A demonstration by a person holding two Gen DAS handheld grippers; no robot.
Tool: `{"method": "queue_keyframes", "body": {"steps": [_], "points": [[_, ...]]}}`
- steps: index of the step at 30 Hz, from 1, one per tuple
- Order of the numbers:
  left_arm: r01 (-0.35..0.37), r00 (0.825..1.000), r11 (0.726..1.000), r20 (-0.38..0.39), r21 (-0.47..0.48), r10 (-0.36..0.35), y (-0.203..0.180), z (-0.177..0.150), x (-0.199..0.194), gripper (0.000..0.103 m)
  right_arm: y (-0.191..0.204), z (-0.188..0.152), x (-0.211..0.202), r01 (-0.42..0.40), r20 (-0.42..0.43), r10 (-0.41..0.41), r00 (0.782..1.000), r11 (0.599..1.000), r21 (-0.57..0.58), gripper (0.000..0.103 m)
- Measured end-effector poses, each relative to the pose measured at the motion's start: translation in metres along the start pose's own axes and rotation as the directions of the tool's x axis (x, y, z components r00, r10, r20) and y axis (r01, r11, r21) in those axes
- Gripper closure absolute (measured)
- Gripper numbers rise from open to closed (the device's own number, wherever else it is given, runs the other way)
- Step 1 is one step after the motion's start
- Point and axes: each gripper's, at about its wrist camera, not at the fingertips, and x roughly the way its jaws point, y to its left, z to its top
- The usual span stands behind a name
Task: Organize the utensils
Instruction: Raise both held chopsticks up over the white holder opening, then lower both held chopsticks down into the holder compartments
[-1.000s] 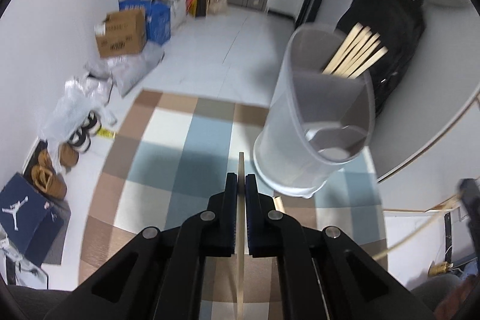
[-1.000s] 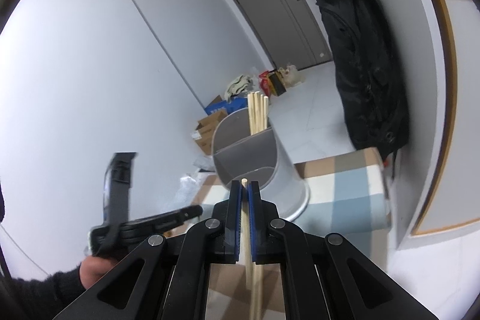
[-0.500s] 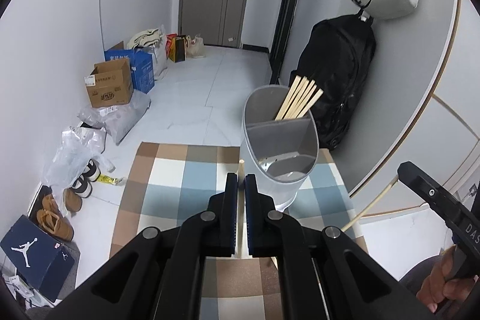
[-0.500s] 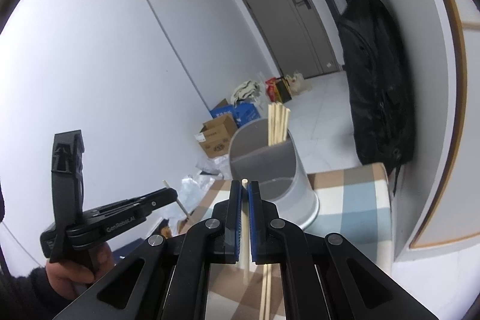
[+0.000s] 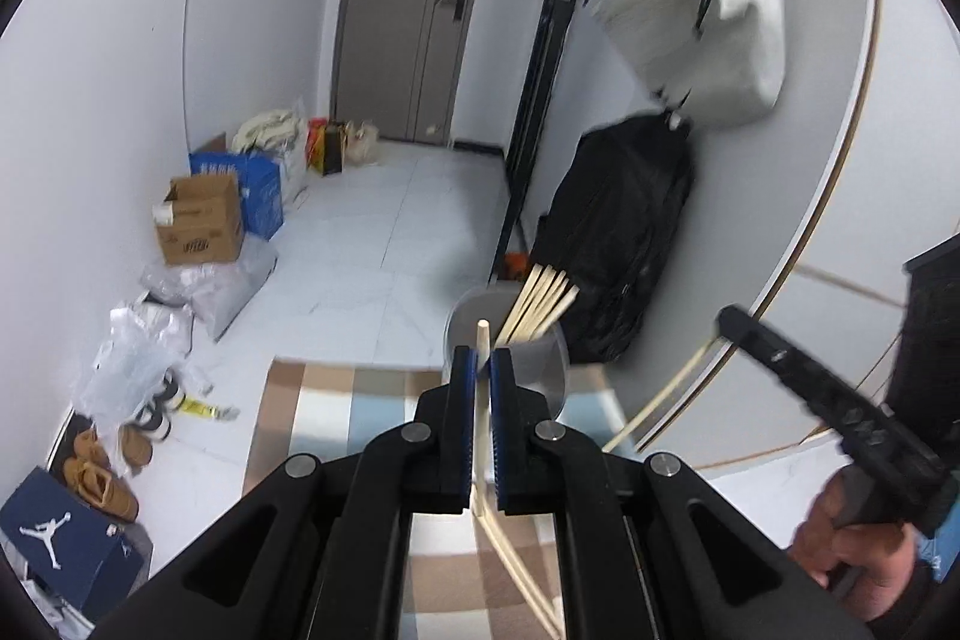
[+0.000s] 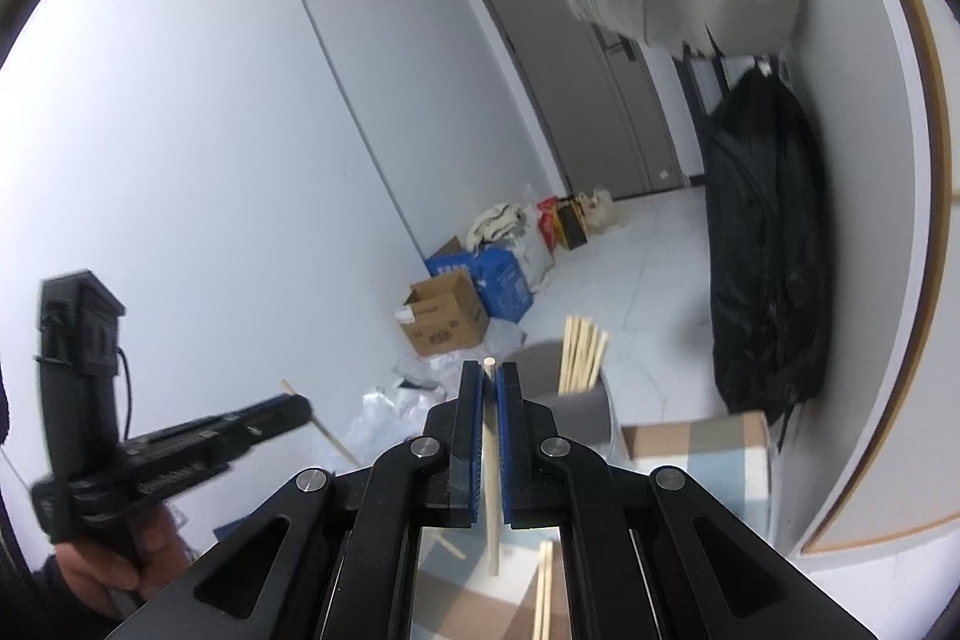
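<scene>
The left gripper (image 5: pixel 478 370) is closed on a wooden chopstick (image 5: pixel 481 340), which runs lengthwise between its blue pads (image 5: pixel 461 388); the tip sticks out just past the fingertips. The right gripper (image 6: pixel 491 382) is likewise clamped on a second chopstick (image 6: pixel 492 460), its end just clear of the jaws. Beyond both grippers stands the grey utensil holder (image 5: pixel 540 358), on a checked cloth (image 5: pixel 324 412), with a bundle of chopsticks (image 5: pixel 540 304) leaning in its far side. Loose chopsticks (image 5: pixel 516 562) lie on the cloth on the near side of the holder. Beside the holder hangs a black backpack (image 5: pixel 618 244).
</scene>
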Motion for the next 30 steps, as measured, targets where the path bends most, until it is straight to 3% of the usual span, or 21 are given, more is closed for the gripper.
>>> {"method": "queue_keyframes", "body": {"steps": [6,16,23,30], "points": [[0.017,0.998,1.000,0.061,0.025,-0.018,-0.010,0.041,-0.015,0.102,0.008,0.036,0.004,0.008,0.023,-0.007,1.000,1.000,-0.029,0.099],[0.020,0.996,0.997,0.088,0.077,-0.026,-0.017,0.086,0.003,0.102,0.013,0.091,0.029,0.050,0.046,-0.047,0.998,0.997,-0.062,0.099],[0.012,0.997,0.996,0.080,0.089,-0.019,-0.010,0.097,0.032,0.102,0.008,0.106,0.052,0.069,0.057,-0.065,0.996,0.995,-0.077,0.099],[0.025,0.999,0.996,0.020,0.083,-0.026,0.002,0.092,0.071,0.102,-0.001,0.107,0.078,0.074,0.043,-0.070,0.997,0.994,-0.082,0.099]]}}
